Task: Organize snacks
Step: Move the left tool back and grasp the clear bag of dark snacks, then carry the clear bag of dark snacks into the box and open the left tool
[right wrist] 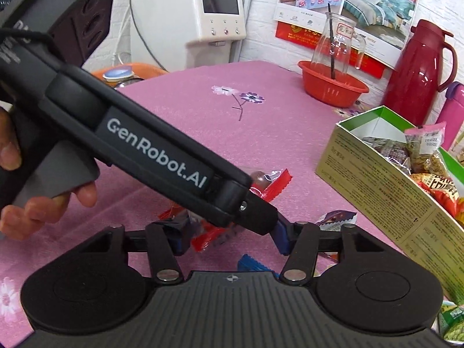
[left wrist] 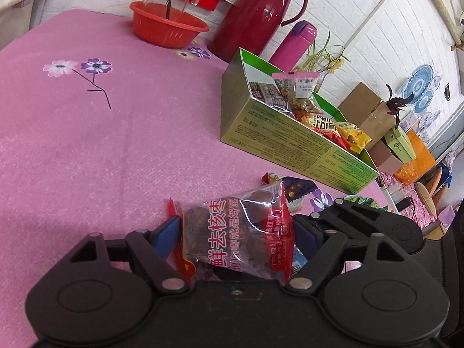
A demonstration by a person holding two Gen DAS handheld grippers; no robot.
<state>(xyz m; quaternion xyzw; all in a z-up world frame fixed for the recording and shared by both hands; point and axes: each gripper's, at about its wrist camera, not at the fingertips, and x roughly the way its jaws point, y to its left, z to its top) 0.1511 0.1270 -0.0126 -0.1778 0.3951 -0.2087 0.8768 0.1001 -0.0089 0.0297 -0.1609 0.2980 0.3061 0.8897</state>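
Underneath everything lies the pink tablecloth (left wrist: 87, 145), a soft, faintly speckled fabric printed with purple and white flowers. On it, to my right, stands the long green cardboard box (left wrist: 290, 133), rectangular, open at the top, its side covered in fine print; crinkly snack bags in yellow, red and clear film stand packed inside. Behind the box rises a glossy dark-red thermos jug (left wrist: 258, 14) with a curved handle, and beside that a round red plastic basket (left wrist: 165, 29) with slotted walls.

My left gripper (left wrist: 235, 232) has its blue pads pressed against both sides of a puffy clear-and-red date packet (left wrist: 240, 226), shiny film with dark, wrinkled fruit inside; the packet sits just in front of the box, low over the cloth. My left hand (right wrist: 43, 203) wraps the gripper's grey handle.

My right gripper (right wrist: 229, 237) stands wide, nothing pinched; the left tool's black body crosses in front of it. A small blue wrapper (right wrist: 252, 264) with a serrated edge lies on the cloth between its fingers, apparently untouched.
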